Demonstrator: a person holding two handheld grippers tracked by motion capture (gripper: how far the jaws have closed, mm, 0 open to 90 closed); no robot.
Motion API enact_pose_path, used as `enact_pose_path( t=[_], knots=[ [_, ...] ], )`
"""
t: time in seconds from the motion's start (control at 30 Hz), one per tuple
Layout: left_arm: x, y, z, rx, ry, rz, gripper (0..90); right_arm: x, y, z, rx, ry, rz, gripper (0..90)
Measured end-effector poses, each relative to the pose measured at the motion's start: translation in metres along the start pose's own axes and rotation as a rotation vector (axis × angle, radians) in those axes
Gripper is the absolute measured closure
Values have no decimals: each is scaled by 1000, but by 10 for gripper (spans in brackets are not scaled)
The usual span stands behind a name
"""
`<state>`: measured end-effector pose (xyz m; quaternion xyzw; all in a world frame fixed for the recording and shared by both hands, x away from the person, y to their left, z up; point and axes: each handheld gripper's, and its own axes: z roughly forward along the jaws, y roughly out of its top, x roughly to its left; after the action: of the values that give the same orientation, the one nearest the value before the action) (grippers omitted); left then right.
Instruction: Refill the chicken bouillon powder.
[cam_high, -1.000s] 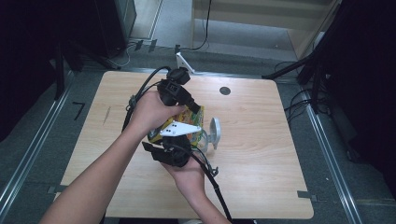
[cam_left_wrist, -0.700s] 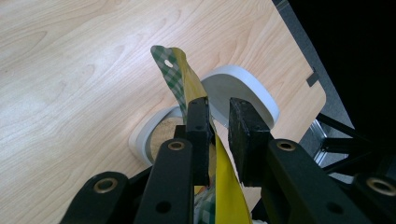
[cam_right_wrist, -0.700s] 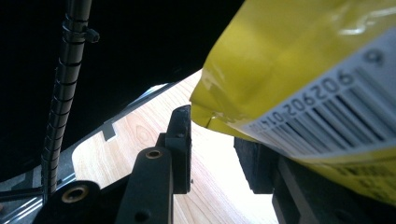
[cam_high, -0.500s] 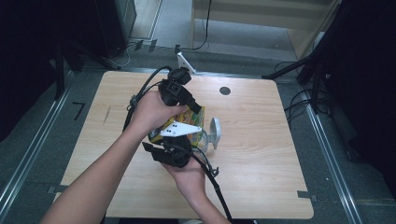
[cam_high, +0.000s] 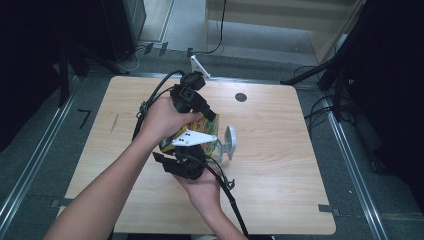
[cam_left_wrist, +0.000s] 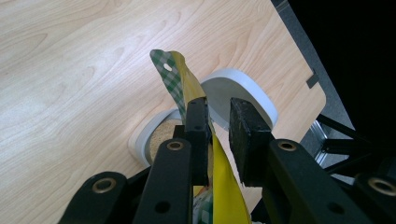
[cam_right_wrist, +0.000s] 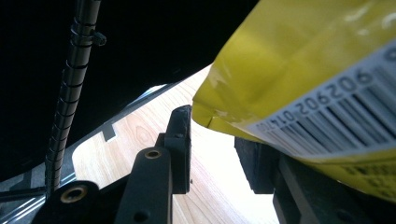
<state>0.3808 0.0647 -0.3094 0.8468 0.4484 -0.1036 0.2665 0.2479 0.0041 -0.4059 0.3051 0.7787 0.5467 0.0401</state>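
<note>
A yellow snack bag (cam_high: 200, 124) with a green-checked top hangs tilted between my two grippers over the middle of the table. My left gripper (cam_high: 212, 116) comes at it from the far side. In the left gripper view the bag's top strip (cam_left_wrist: 184, 84) runs up between the jaws of the left gripper (cam_left_wrist: 218, 102), flat against one pad, with a slit of daylight at the tips. Below stands a small white tub (cam_left_wrist: 161, 135) of beige grains, its lid (cam_left_wrist: 238, 91) tipped up. My right gripper (cam_high: 202, 150) is under the bag's near end. There the barcoded bag (cam_right_wrist: 303, 60) lies over one jaw of the right gripper (cam_right_wrist: 217, 130), and the gap between the pads is bare.
The wooden table (cam_high: 280, 165) has bare board to the right and left of my hands. A black round spot (cam_high: 241, 97) sits near the far edge, and a white bracket (cam_high: 200, 65) just beyond it. Dark stands and cables (cam_high: 325, 80) crowd the right side.
</note>
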Motion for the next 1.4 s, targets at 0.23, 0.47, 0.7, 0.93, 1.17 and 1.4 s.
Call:
enact_pose_path(
  t=[0.23, 0.47, 0.7, 0.93, 1.17, 1.4],
  knots=[
    [-1, 1, -2, -3, -2, 1, 782, 1, 1, -1, -2, 5, -1, 672],
    [-1, 1, -4, -9, -3, 0, 782, 1, 3, -1, -3, 7, -9, 663],
    [-1, 1, -6, -10, 0, 2, 783, 2, 4, 0, -1, 11, -9, 655],
    [-3, 1, -7, -14, 1, 12, 783, 3, 5, 0, -3, 12, -14, 643],
    [-3, 0, -5, -7, -1, 16, 783, 3, 3, 2, -3, 12, -14, 627],
    [1, -3, -6, -11, -2, 14, 782, 5, 1, 6, -3, 1, -8, 614]
  ],
)
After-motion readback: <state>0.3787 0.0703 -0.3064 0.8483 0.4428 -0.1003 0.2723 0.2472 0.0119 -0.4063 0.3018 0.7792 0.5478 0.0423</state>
